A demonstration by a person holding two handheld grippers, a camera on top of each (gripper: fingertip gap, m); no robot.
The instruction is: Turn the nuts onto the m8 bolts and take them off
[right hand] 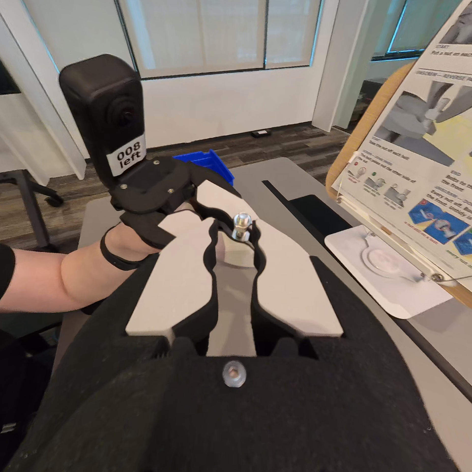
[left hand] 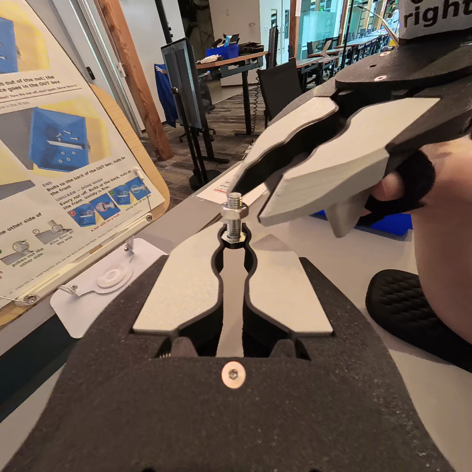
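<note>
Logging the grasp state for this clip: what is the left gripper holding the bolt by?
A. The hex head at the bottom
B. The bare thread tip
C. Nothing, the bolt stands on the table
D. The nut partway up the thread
A: the left gripper is shut on the bolt's hex head, with the nut sitting free higher up the thread.

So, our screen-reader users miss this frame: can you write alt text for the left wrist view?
The left gripper clamps the head of an upright bolt that carries a nut partway down its thread. The right gripper, open, reaches in from the right, one fingertip by the bolt's tip. An instruction sheet stands left.
</note>
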